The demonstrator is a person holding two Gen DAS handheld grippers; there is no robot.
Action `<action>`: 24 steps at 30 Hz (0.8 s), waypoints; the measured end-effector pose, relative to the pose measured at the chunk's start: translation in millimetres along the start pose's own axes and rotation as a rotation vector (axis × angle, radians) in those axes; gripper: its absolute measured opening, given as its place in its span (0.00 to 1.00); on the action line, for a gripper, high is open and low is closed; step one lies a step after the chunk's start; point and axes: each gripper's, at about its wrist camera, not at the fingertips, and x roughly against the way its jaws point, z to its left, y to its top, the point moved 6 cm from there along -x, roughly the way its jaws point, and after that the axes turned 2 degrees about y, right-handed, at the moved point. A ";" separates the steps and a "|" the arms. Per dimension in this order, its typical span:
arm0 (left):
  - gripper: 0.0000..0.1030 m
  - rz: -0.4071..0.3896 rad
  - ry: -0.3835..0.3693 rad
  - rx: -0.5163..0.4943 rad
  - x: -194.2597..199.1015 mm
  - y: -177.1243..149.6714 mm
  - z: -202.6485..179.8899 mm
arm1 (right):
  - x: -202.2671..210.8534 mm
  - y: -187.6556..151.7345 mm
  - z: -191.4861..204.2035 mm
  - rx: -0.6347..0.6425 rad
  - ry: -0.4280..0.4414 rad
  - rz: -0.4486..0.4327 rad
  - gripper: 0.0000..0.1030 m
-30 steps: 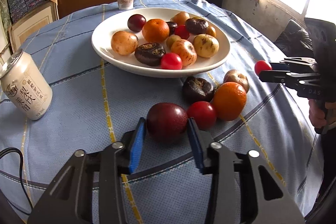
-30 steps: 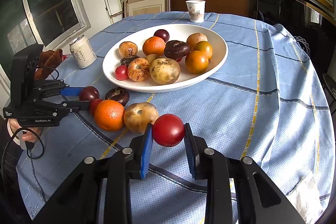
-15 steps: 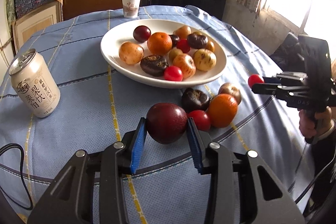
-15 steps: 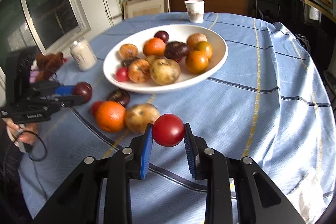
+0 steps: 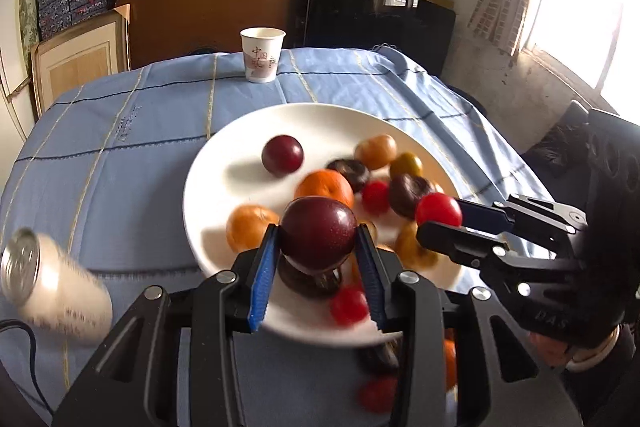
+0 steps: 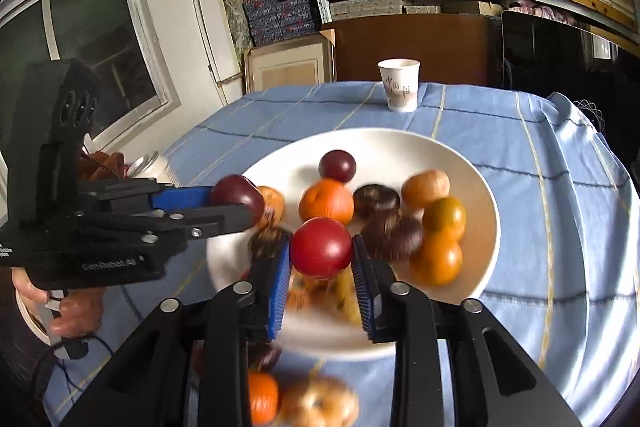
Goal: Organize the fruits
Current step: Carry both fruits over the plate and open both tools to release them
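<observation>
My left claw blue-padded round a dark maroon plum, my right claw's tomato glossy red, white plate, pale blue bench cloth striped yellow and navy

The left gripper points steeply down, its blue pads clamped on a dark plum. The right gripper tilts down less steeply; its jaws are opening around a red tomato, and the pads seem to touch it, though blur makes that uncertain. A hand grips the left handle.
</observation>
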 end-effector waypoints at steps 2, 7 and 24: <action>0.47 -0.010 -0.007 0.024 -0.9 5.5 5.1 | 0.7 2.8 -2.6 0.004 -0.003 -0.022 0.41; 0.59 -0.073 -0.025 0.045 24.7 4.0 6.8 | 28.3 -0.1 -8.4 -0.021 0.024 -0.049 0.42; 0.86 -0.068 0.044 -0.007 51.0 -79.1 -6.5 | 42.4 -75.8 8.6 0.185 0.005 0.202 0.42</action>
